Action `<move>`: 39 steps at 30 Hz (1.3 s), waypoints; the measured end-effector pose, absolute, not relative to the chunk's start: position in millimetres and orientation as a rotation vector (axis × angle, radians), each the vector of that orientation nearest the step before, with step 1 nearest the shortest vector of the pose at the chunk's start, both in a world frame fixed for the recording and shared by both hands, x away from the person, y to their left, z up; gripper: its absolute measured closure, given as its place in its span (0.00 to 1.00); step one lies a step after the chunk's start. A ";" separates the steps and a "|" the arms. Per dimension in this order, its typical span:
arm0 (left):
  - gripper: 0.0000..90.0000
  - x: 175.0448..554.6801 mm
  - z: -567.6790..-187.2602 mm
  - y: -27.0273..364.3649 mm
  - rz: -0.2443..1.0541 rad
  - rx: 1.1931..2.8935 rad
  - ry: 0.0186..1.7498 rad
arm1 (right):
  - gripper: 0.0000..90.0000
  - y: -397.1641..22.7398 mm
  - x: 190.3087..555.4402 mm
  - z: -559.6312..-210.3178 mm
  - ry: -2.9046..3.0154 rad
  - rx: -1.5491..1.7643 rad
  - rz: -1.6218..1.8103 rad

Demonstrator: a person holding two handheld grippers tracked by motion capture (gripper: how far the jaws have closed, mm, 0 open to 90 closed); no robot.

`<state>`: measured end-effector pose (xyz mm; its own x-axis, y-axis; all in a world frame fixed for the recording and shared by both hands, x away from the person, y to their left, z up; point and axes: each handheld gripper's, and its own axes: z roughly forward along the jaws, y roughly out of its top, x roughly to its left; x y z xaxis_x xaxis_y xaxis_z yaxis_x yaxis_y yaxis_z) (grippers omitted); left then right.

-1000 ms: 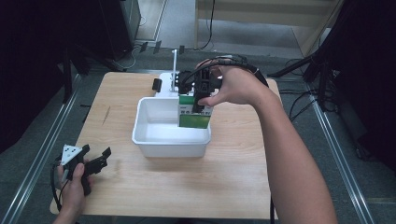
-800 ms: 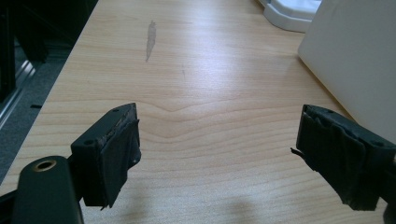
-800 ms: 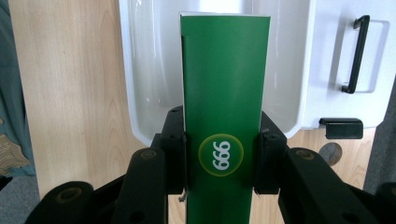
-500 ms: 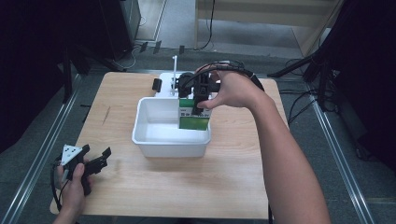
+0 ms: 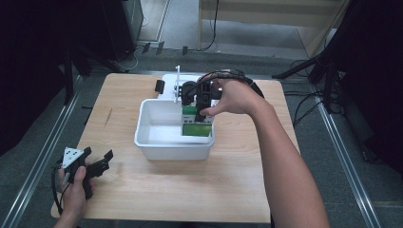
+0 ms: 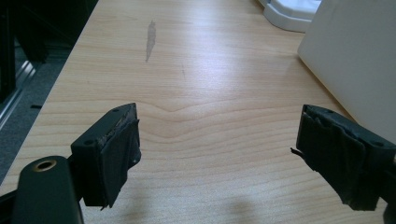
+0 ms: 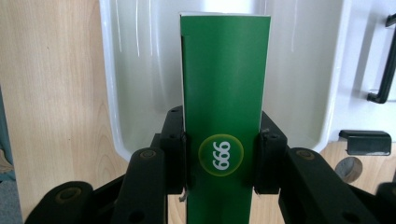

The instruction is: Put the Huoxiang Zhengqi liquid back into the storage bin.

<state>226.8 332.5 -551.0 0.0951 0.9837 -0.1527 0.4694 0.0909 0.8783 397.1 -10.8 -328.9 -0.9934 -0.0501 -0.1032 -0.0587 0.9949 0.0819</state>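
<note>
1. Right tool (image 7: 219, 161) gripped a green carton (image 7: 224, 112), held over the white tub's (image 5: 157, 142) three o'clock end.
2. Left tool (image 6: 215, 154) gaped wide at the tabletop's (image 5: 190, 185) seven o'clock corner.

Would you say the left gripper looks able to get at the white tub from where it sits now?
Probably yes. The left gripper is open and holds nothing, and bare table lies between it and the white tub's near wall. The right gripper holds the green box at the far right end.
</note>
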 end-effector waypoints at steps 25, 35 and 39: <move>0.16 226.7 -551.1 332.3 0.753 1.507 1.501 | 0.71 -5.5 405.5 -364.0 3.041 -0.139 0.065; 0.16 226.6 -551.1 332.3 0.753 1.507 1.501 | 0.71 -6.0 409.1 -377.5 3.064 -0.117 0.072; 0.16 226.6 -551.1 332.3 0.753 1.507 1.501 | 0.71 -5.4 409.5 -381.0 3.070 -0.117 0.071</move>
